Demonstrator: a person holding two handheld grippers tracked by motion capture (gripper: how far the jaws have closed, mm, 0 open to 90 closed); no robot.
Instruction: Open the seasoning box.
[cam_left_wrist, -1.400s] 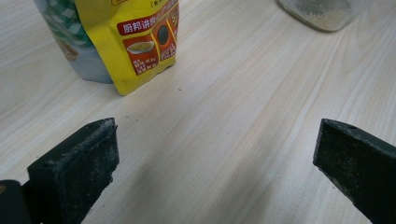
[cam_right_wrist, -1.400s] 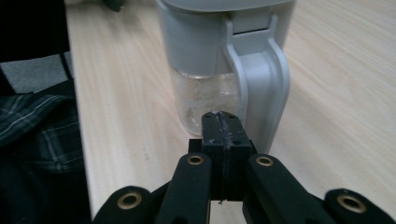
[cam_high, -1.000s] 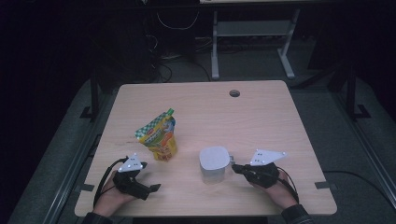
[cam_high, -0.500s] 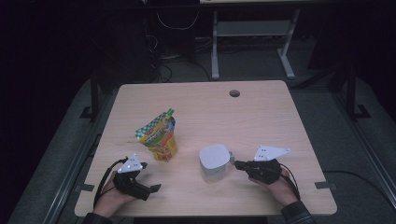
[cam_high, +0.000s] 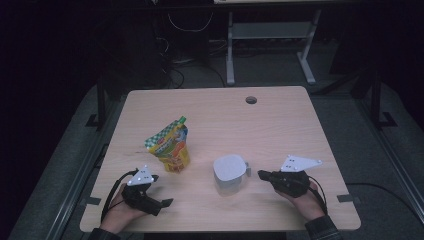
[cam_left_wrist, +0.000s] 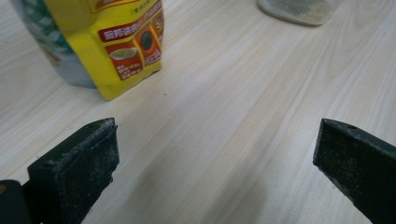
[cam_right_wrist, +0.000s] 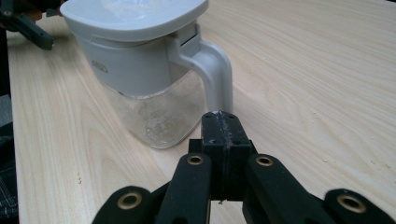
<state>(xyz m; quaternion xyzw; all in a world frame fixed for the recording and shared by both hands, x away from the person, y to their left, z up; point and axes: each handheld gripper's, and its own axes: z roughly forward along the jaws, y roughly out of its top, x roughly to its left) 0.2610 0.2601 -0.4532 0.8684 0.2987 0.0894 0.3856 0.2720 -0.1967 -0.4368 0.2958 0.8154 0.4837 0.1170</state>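
right gripper (cam_high: 262, 174) had edged a little closer to the white-lidded jug (cam_high: 229, 173) than half a second before; jaws pressed together on nothing, tip just short of the jug handle (cam_right_wrist: 215, 70); left gripper (cam_high: 162, 202) unchanged, jaws wide apart over bare table (cam_high: 280, 120); yellow pouch (cam_high: 170, 146) upright, just ahead of it; jug stood centre-front, between the hands; judged: approach to the handle under way, jaws would need opening before any grasp
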